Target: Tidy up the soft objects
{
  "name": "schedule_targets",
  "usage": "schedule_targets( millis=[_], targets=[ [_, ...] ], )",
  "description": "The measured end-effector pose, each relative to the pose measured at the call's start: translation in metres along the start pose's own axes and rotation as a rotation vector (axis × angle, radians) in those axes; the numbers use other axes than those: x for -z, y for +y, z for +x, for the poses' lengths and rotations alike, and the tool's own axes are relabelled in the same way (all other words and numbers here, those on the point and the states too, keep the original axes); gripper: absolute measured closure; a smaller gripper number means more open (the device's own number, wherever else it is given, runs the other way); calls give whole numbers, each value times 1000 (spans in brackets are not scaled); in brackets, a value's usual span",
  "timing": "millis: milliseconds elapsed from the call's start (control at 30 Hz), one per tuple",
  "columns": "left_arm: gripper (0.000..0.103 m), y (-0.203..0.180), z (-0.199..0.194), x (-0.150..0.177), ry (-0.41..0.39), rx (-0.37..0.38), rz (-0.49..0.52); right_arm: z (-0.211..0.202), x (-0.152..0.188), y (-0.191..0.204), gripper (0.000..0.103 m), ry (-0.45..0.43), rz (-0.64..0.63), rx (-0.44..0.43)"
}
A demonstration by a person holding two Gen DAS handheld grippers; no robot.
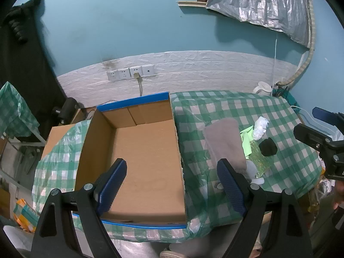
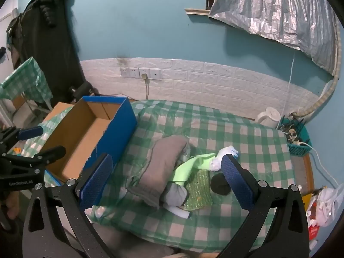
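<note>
An empty blue cardboard box (image 1: 148,154) (image 2: 86,133) stands on the left of the checked table. A pile of soft things lies to its right: a grey folded cloth (image 2: 163,167) (image 1: 225,142), a light green cloth (image 2: 191,167) (image 1: 246,138), a white crumpled item (image 2: 223,157) (image 1: 260,126), a black round item (image 2: 219,185) (image 1: 267,147), a sheet of bubble wrap (image 2: 197,193) and a grey-white sock (image 2: 176,195). My left gripper (image 1: 172,182) is open above the box's near right part. My right gripper (image 2: 165,176) is open above the pile, holding nothing.
The table wears a green-white checked cover (image 2: 236,133). A white kettle (image 2: 269,116) and a basket with a power strip (image 2: 294,135) stand at the back right. Wall sockets (image 2: 139,73) with a cable sit behind. Bags (image 2: 322,204) lie at the right.
</note>
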State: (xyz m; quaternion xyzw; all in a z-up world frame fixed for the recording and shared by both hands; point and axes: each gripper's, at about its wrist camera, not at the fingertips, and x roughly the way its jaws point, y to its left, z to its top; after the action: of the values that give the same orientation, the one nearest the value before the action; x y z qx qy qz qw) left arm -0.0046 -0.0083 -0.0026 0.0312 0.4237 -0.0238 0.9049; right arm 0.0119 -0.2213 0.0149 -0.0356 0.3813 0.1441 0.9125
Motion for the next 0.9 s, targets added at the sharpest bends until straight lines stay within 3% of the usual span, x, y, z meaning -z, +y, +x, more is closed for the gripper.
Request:
schedule_targets(
  millis=[900],
  targets=[
    [16,-2,0,1,6,-1,2,1,3,1,2,4,-4,5]
  ],
)
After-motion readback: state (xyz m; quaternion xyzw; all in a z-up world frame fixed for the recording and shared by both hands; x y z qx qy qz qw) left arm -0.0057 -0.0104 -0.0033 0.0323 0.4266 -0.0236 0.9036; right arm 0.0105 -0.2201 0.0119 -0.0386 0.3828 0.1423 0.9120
